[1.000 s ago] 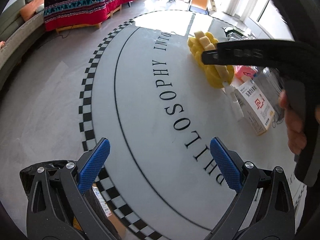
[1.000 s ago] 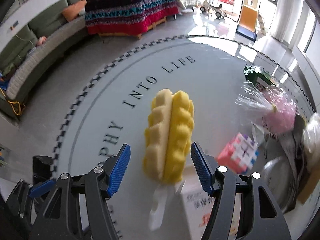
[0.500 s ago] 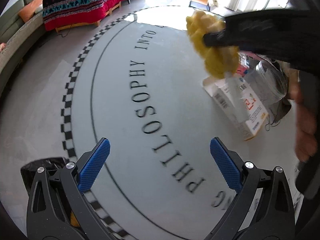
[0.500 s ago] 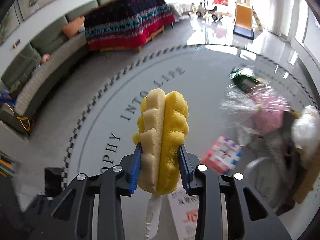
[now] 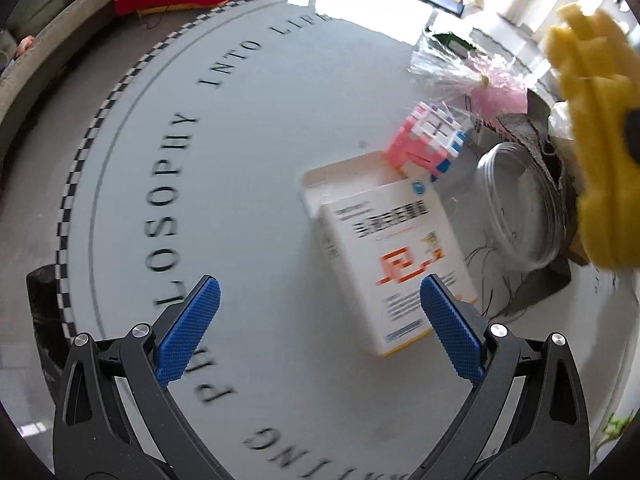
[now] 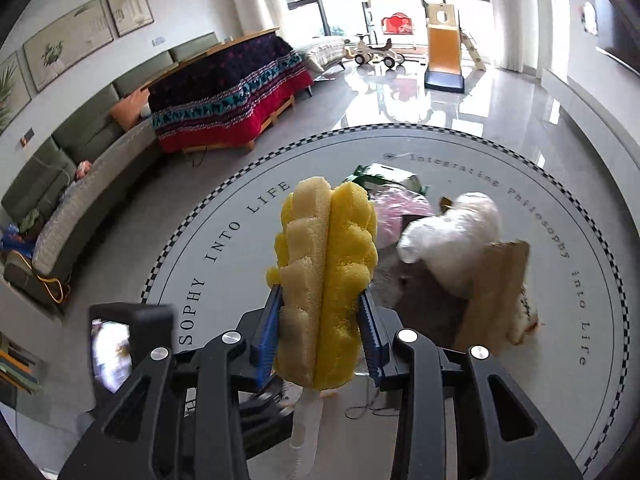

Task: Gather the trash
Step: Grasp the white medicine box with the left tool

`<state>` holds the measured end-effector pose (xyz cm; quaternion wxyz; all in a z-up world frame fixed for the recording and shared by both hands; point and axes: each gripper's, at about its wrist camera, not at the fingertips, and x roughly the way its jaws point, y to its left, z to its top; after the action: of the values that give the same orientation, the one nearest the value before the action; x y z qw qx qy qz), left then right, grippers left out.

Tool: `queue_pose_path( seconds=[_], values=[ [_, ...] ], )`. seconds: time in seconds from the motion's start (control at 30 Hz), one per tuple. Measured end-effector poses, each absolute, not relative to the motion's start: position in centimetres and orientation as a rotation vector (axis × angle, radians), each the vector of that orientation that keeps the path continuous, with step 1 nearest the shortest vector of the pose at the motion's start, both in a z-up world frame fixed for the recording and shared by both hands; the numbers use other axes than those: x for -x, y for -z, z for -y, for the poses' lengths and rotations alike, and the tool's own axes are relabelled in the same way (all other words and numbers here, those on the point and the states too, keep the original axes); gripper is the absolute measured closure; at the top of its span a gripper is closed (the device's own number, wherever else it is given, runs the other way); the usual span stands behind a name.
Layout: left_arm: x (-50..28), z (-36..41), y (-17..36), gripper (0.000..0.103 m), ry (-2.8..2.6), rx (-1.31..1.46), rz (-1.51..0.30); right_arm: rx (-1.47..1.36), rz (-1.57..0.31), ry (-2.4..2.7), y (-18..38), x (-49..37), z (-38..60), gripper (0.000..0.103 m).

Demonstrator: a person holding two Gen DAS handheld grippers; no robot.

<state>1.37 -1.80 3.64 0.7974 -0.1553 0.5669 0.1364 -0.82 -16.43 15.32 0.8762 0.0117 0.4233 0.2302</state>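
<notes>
right gripper [image 6: 322, 330]: points forward and down over the round table [image 6: 224, 240]. both blue pads press on the flanks of a yellow sponge [image 6: 326, 280], which stands upright between them, pale half on the left, bright half on the right. the jaws have just been closing and now hold the sponge part way shut. a white ribbed handle [image 6: 306, 424] hangs from the sponge's lower end, below the pads. the sponge is clear of the table surface.

left gripper [image 5: 316, 322]: points steeply down at the table [image 5: 248, 128]. its jaws stand wide apart with nothing between the pads. the right pad [image 5: 448, 328] overlaps the near corner of a white box [image 5: 384, 248] with an orange mark, which lies flat on the table; contact cannot be told.

beyond the box, touching its far corner: a pink and white block toy [image 5: 428, 144]. to the right of the box: a clear round container [image 5: 520, 208] on dark wrapping. farther back: a crumpled clear and pink plastic bag [image 5: 468, 76].

in the left wrist view the held sponge [image 5: 600, 132] appears at the right edge, blurred, above the litter.

in the right wrist view, behind the sponge: a white plastic bag [image 6: 456, 240] and a piece of brown cardboard [image 6: 496, 292]. far background: a green sofa [image 6: 80, 192] and a bench under a red patterned blanket [image 6: 228, 96].
</notes>
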Motion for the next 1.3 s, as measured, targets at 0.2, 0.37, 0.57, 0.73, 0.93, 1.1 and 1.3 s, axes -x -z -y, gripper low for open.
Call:
queue_pose_path(
  seconds=[0.2,0.37,0.57,0.73,0.93,1.1,1.3],
  values=[
    [-3.2,3.0,-3.0,0.006,-0.366,0.383,-1.223,-0.044,-0.881,-0.485,-14.9,0.8,17.1,0.065],
    [-4.5,3.8,-3.0,0.006,-0.401,0.399,-1.211,-0.079,-0.878,-0.471,-14.7,-0.2,17.9,0.065],
    [-5.0,5.6,-1.3,0.005,-0.432,0.285,-1.228,-0.108,-0.879,-0.463,-14.2,-0.7,18.1,0.065],
    [-5.1,5.1,-1.2,0.005,-0.376,0.252,-1.215,-0.100,-0.881,-0.468,-14.0,-0.3,17.9,0.065],
    [-4.0,4.6,-1.5,0.023,-0.252,0.156,-1.139,-0.099,-0.876,-0.460,-14.3,0.6,17.6,0.065],
    [-0.8,3.0,-1.8,0.026,-0.126,0.171,-1.109,-0.088,-0.873,-0.462,-14.7,2.1,16.8,0.065],
    [3.5,0.4,-2.8,0.026,-0.135,0.099,-1.044,-0.087,-0.879,-0.479,-14.9,4.5,14.5,0.065]
  ],
)
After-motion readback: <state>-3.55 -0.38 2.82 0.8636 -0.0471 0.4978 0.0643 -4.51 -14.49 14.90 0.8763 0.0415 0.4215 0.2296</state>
